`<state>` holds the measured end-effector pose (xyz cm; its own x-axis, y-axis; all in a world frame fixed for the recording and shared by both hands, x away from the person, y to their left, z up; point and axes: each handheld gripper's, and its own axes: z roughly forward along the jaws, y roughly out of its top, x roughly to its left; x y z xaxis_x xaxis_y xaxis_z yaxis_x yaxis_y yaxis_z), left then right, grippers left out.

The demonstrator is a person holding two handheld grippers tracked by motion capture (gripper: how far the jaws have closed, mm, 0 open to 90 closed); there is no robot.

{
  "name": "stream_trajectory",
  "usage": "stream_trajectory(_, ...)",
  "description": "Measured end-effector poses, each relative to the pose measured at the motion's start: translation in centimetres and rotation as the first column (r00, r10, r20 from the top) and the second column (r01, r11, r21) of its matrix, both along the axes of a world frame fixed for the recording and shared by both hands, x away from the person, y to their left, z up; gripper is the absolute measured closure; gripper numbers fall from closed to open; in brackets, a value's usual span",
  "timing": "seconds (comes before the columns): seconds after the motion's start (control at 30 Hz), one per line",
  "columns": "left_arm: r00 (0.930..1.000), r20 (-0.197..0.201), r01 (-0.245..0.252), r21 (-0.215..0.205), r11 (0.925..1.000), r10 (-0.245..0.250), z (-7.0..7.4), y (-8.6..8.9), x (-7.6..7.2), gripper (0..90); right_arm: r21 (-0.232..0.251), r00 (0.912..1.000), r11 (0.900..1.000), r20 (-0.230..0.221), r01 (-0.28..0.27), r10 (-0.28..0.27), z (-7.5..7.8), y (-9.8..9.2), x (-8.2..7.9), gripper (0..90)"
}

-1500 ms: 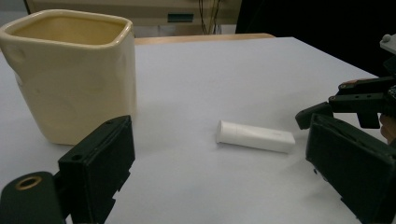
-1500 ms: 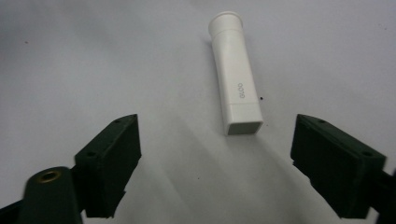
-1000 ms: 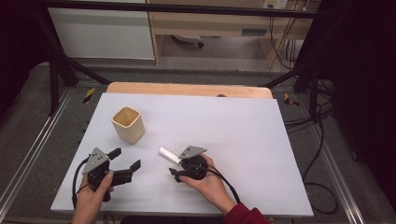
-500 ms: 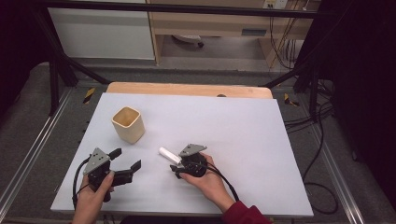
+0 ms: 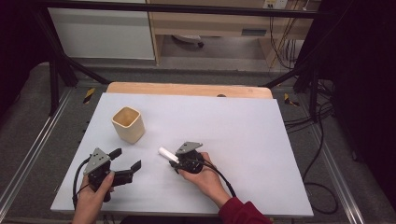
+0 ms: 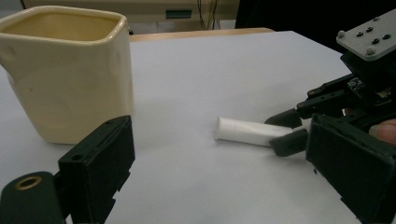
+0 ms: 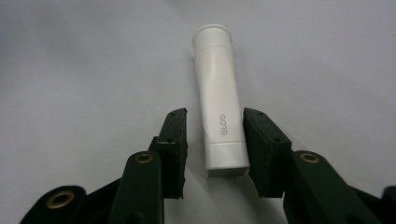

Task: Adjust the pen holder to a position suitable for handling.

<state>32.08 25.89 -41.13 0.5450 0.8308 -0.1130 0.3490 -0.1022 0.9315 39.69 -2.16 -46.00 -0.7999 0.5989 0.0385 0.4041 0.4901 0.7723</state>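
On the bench, right hand-held gripper point(image 7: 212, 151) has just been closing around the tube point(image 7: 219, 102) lying flat near the cup point(image 5: 127, 123); one pad touches, the other shows a gap, no grip yet. Left hand-held gripper point(image 5: 125, 163) is wide open, empty. Risk: uneven contact pushes the tube sideways, or the tail-end grip lets it droop.

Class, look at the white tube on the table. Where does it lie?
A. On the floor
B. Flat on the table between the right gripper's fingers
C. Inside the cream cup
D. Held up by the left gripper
B: the white tube lies flat on the table, its rear end between the right gripper's fingers.
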Motion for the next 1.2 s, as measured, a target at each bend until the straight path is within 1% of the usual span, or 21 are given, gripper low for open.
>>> stream_trajectory(0.13,1.0,-0.005,-0.001,0.006,1.0,0.001,0.0,0.0,0.0,8.0,-0.018,0.9997,1.0,0.025,-0.002,0.003,-0.1,0.2,0.1,70.4)
stream_trajectory(0.27,1.0,-0.004,0.007,0.01,0.9999,-0.007,-0.1,-0.1,0.1,8.0,-0.024,0.9988,0.999,0.042,-0.023,0.023,-0.1,0.3,0.1,71.0)
stream_trajectory(0.3,1.0,0.0,0.01,0.023,0.9997,-0.01,-0.1,-0.1,0.2,8.0,-0.024,0.9983,0.999,0.047,-0.032,0.034,0.0,0.2,0.1,71.0)
stream_trajectory(0.33,0.9999,0.0,0.011,0.032,0.9994,-0.011,-0.2,-0.2,0.3,8.0,-0.023,0.9983,0.999,0.042,-0.039,0.04,0.1,0.2,0.0,71.0)
stream_trajectory(0.4,0.9999,0.0,0.017,0.038,0.9991,-0.017,-0.4,-0.5,0.6,8.0,-0.029,0.9973,0.998,0.049,-0.053,0.054,0.4,0.0,-0.1,71.1)
stream_trajectory(0.47,0.9998,0.0,0.021,0.055,0.9983,-0.021,-0.6,-0.9,0.9,8.0,-0.036,0.9968,0.998,0.052,-0.059,0.061,0.8,-0.4,-0.2,71.1)
stream_trajectory(0.57,0.9991,0.0,0.041,0.083,0.9957,-0.042,-0.9,-2.1,1.3,8.1,-0.033,0.9973,0.998,0.049,-0.054,0.055,1.2,-1.2,-0.1,71.1)
stream_trajectory(0.63,0.9982,-0.003,0.059,0.112,0.992,-0.059,-1.2,-3.0,1.4,8.1,-0.038,0.9975,0.998,0.045,-0.052,0.054,1.4,-1.7,0.0,71.1)
stream_trajectory(0.73,0.9959,0.007,0.088,0.143,0.9857,-0.09,-1.4,-4.3,1.6,8.1,-0.048,0.9976,0.997,0.037,-0.056,0.058,1.7,-2.6,0.1,71.1)
stream_trajectory(0.8,0.9943,0.011,0.103,0.158,0.9821,-0.106,-1.6,-5.2,2.1,8.0,-0.051,0.9977,0.997,0.032,-0.058,0.059,1.9,-3.1,0.1,71.1)
stream_trajectory(0.9,0.9915,0.022,0.123,0.171,0.9776,-0.128,-1.9,-6.8,3.0,8.1,-0.068,0.9974,0.996,0.026,-0.065,0.067,2.4,-4.3,0.0,71.1)
stream_trajectory(0.93,0.9901,0.028,0.13,0.179,0.9752,-0.138,-2.1,-7.4,3.3,8.1,-0.074,0.9976,0.995,0.024,-0.063,0.065,2.5,-4.9,-0.1,71.1)
stream_trajectory(1.0,0.9853,0.039,0.154,0.215,0.9643,-0.167,-2.5,-8.7,3.8,8.1,-0.078,0.9981,0.995,0.021,-0.056,0.057,2.6,-6.0,-0.2,71.1)
stream_trajectory(1.03,0.9831,0.044,0.162,0.237,0.958,-0.178,-2.8,-9.3,3.9,8.0,-0.07,0.9985,0.996,0.019,-0.049,0.05,2.6,-6.6,-0.3,71.2)
stream_trajectory(1.07,0.9819,0.045,0.166,0.254,0.9529,-0.184,-3.0,-9.8,4.0,8.0,-0.05,0.9992,0.998,0.019,-0.034,0.035,2.6,-7.2,-0.4,71.2)
stream_trajectory(1.1,0.9807,0.048,0.171,0.263,0.9496,-0.189,-3.2,-10.3,4.0,8.0,-0.04,0.9995,0.999,0.015,-0.026,0.027,2.5,-7.7,-0.5,71.1)
stream_trajectory(1.13,0.9784,0.051,0.179,0.277,0.9442,-0.2,-3.3,-10.8,3.9,8.0,-0.033,0.9998,0.999,0.01,-0.016,0.017,2.5,-8.0,-0.5,71.2)
stream_trajectory(1.2,0.9708,0.067,0.197,0.322,0.9259,-0.23,-3.4,-11.4,3.4,8.0,-0.031,0.9999,0.999,0.013,-0.008,0.008,2.8,-8.4,-0.6,71.1)
